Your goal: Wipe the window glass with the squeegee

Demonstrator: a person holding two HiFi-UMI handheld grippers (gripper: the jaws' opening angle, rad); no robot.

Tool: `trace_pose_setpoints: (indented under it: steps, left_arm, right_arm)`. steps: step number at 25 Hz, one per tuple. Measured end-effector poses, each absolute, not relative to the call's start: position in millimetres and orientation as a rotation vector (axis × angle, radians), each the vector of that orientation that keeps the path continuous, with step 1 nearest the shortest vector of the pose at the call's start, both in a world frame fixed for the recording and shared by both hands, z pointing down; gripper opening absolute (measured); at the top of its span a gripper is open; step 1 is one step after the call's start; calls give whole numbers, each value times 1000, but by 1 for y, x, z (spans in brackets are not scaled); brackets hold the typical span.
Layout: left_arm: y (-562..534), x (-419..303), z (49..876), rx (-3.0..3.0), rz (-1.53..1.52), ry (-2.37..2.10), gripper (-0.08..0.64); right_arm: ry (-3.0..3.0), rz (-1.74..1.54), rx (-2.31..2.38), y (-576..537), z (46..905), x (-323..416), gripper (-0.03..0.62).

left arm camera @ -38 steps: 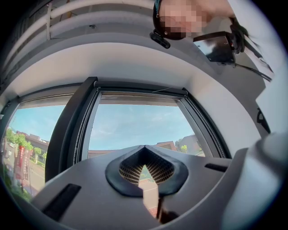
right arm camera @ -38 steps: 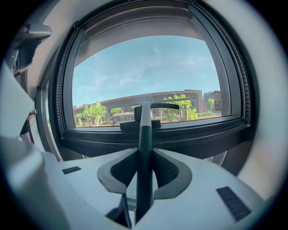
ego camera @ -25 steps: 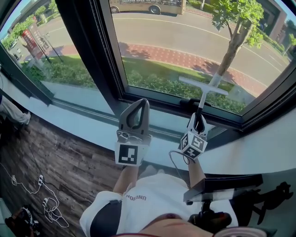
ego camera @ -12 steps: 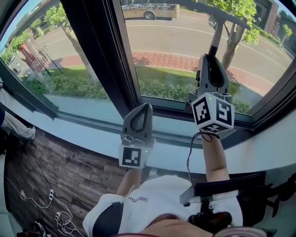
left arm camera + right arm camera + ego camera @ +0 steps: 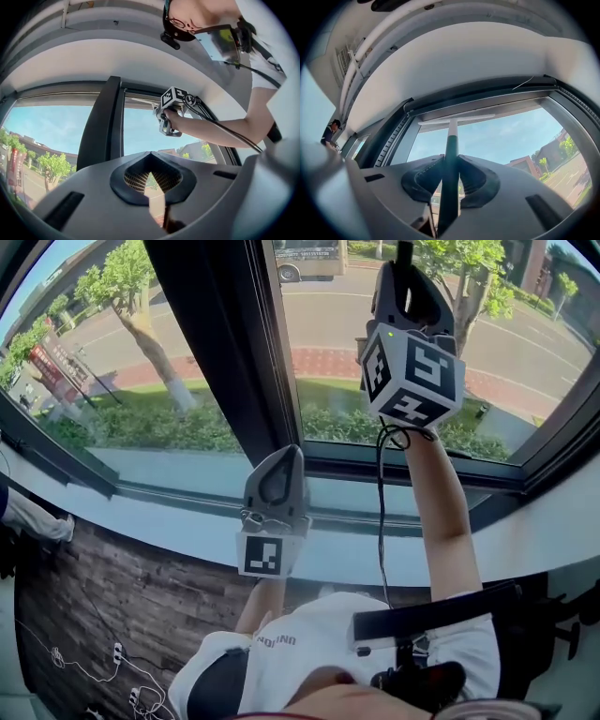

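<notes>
The wide clear window glass (image 5: 403, 343), set in its dark metal frame (image 5: 230, 352), is the surface being worked. High against that glass, the right gripper (image 5: 410, 296) is clamped tight on the dark green handle of the pale-bladed squeegee (image 5: 451, 136). The blade lies along the glass's top edge. Low by the sill under the glass, the left gripper (image 5: 275, 486) hangs closed and empty. This looks like the top of a stroke, so the next move calls for an even downward pull with the blade kept flat.

The right tool (image 5: 451, 177) clamps the squeegee (image 5: 451, 140) by its handle, blade at the window glass (image 5: 511, 136) top edge
</notes>
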State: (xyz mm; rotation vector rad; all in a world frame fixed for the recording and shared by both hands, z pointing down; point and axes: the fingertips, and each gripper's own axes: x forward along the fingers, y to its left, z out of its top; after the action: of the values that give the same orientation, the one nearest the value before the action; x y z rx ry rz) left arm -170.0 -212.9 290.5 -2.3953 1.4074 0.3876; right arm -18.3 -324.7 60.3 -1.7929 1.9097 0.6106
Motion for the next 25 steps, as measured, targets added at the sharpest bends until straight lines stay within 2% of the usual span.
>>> trace_pose_setpoints:
  steps: [25]
  left_arm:
    - [-207,-175,287,-2387,407,1416,-6]
  right_arm:
    - [1913,673,-1909,-351,93,-30,98]
